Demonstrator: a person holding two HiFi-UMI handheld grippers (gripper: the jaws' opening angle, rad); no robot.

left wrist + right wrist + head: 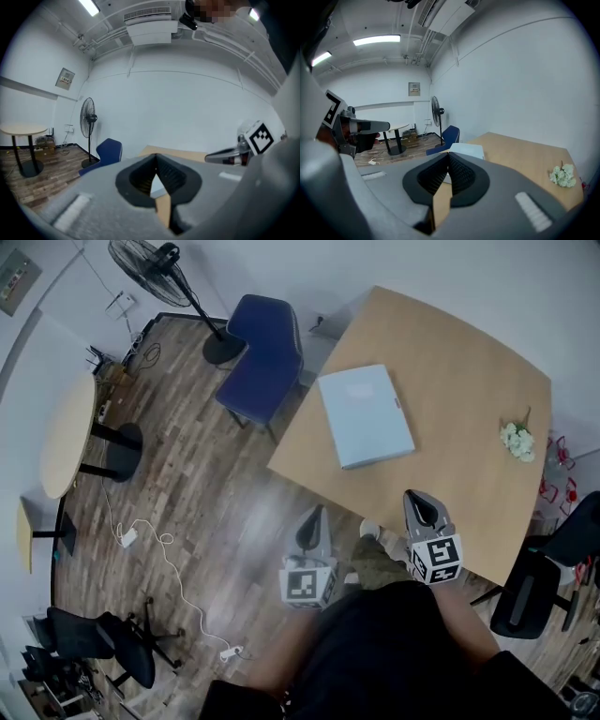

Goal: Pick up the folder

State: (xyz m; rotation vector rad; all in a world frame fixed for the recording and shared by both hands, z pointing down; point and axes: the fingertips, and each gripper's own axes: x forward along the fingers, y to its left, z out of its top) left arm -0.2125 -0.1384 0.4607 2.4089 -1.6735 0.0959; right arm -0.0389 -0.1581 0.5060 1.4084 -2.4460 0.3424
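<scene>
A light wooden table is seen from above. A pale blue folder is laid flat near its left edge; a small white flower bunch is placed well apart, rightward.

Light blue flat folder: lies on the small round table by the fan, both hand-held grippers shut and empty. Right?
Wrong table. The light blue flat folder lies on the large light-wood table beside the blue chair, as the head view shows. Left hand-held gripper and right hand-held gripper are shut and empty.

Matt pale-blue folder lies on a smooth wooden table; the floor is glossy wood planks.
</scene>
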